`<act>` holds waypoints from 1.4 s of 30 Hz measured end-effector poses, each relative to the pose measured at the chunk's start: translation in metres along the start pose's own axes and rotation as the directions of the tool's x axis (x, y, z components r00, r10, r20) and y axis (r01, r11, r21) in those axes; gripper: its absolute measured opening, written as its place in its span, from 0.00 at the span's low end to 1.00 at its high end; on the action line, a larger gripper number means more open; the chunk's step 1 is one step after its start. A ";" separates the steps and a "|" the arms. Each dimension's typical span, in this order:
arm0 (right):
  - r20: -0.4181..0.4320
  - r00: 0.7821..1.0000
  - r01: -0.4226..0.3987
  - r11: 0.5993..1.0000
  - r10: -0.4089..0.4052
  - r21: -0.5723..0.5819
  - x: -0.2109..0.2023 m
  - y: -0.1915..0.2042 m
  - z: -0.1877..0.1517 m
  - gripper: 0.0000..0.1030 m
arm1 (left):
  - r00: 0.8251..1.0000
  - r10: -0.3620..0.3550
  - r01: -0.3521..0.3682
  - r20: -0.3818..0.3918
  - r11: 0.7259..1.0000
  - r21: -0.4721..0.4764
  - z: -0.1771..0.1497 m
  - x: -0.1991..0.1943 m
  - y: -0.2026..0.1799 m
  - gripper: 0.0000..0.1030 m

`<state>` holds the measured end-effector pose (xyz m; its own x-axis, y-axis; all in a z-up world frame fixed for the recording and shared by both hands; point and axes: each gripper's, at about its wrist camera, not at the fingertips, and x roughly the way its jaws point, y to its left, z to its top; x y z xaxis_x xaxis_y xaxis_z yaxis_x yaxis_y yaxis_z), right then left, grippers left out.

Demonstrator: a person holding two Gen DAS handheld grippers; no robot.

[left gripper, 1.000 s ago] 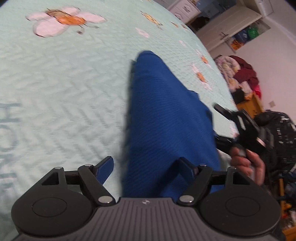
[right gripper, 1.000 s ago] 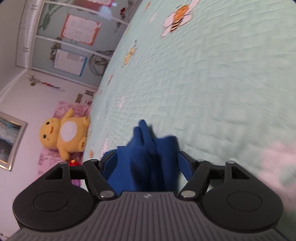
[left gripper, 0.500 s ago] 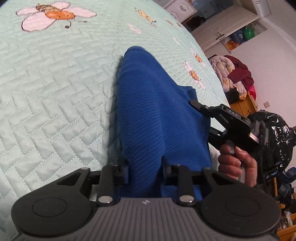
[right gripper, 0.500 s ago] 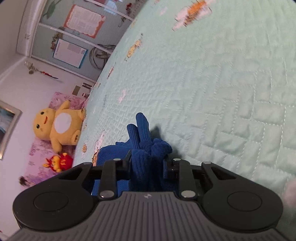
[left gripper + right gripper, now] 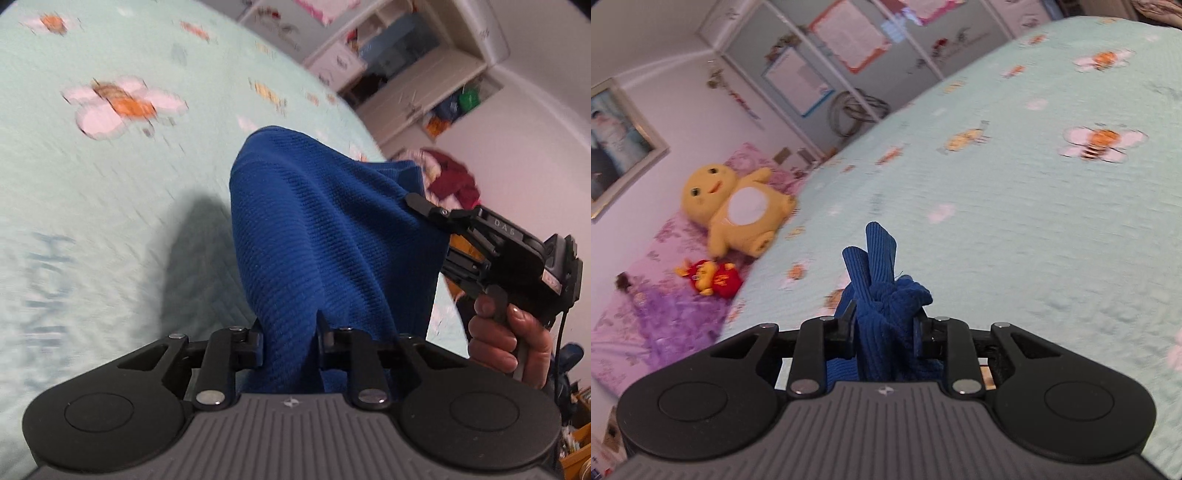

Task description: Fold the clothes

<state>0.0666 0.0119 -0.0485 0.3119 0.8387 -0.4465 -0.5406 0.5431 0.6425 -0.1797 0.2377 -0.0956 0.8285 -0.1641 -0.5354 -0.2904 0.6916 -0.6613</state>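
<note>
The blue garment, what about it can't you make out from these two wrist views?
- Its type and full shape: in the left wrist view the blue garment runs down behind the left claw, which hides its near end.
- Its far edge: hidden where the right claw pinches it.
- In the right wrist view only a bunched wad shows; the claw body covers the rest.
- The bedspread is motion-blurred, so whether the garment touches it is unclear.

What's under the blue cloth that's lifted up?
Under the blue cloth you can see its shadow on the mint bee quilt. The cloth covers whatever quilt lies right behind it.
</note>
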 end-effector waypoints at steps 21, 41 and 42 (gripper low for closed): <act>-0.167 0.917 -0.350 0.931 0.362 0.099 0.200 0.274 -0.097 0.26 | 0.842 0.348 -0.335 0.413 0.936 -0.106 0.069 -0.271 0.156 0.23; -0.291 0.915 -0.358 0.896 0.281 -0.263 0.327 0.348 -0.206 0.43 | 0.793 0.463 -0.371 0.395 0.882 -0.290 0.042 -0.247 0.296 0.34; -0.344 0.895 -0.377 0.893 0.284 -0.244 0.336 0.352 -0.211 0.43 | 0.799 0.470 -0.392 0.374 0.880 -0.268 0.043 -0.234 0.293 0.34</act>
<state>-0.1837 0.4765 -0.1039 -0.1434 0.8906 -0.4317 -0.7915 0.1587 0.5902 -0.4379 0.5090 -0.1415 0.7049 0.4569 -0.5425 -0.7088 0.4842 -0.5131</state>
